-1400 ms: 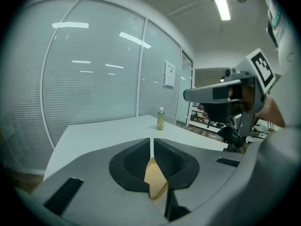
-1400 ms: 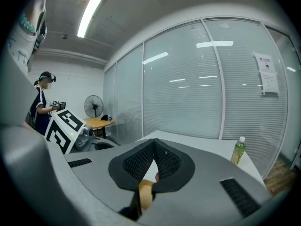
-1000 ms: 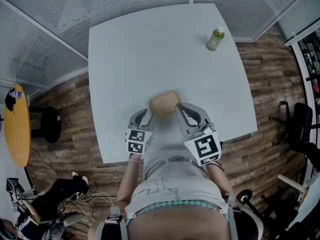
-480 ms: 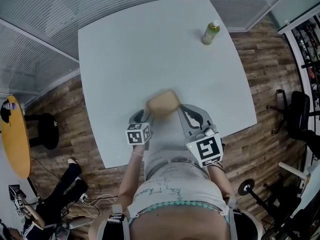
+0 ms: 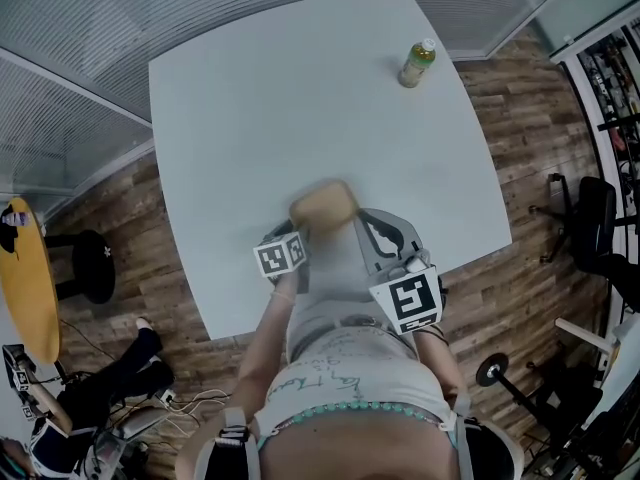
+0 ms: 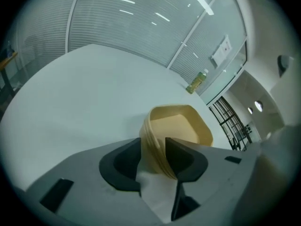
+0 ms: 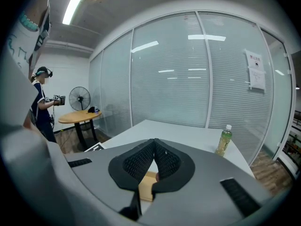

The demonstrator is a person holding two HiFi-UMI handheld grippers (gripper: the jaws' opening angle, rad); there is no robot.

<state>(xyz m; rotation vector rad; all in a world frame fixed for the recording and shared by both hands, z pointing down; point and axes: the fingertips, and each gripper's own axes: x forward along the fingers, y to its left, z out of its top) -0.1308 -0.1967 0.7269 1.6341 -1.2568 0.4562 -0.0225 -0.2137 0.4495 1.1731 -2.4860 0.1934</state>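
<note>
I hold the bowl point(image 5: 322, 204) between both grippers, over the near edge of the table point(image 5: 250, 108). My left gripper point(image 6: 153, 149) is clamped on its left wall, my right gripper point(image 7: 154, 171) pinches the opposite rim, so both are equally near

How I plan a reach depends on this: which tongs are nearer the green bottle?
Right. The right tongs grip the tan bowl on the side toward the bottle; the left tongs grip its far side, farther off.

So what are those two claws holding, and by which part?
A tan bowl: the left gripper clamps its rim wall, and the right gripper apparently pinches its other edge.
</note>
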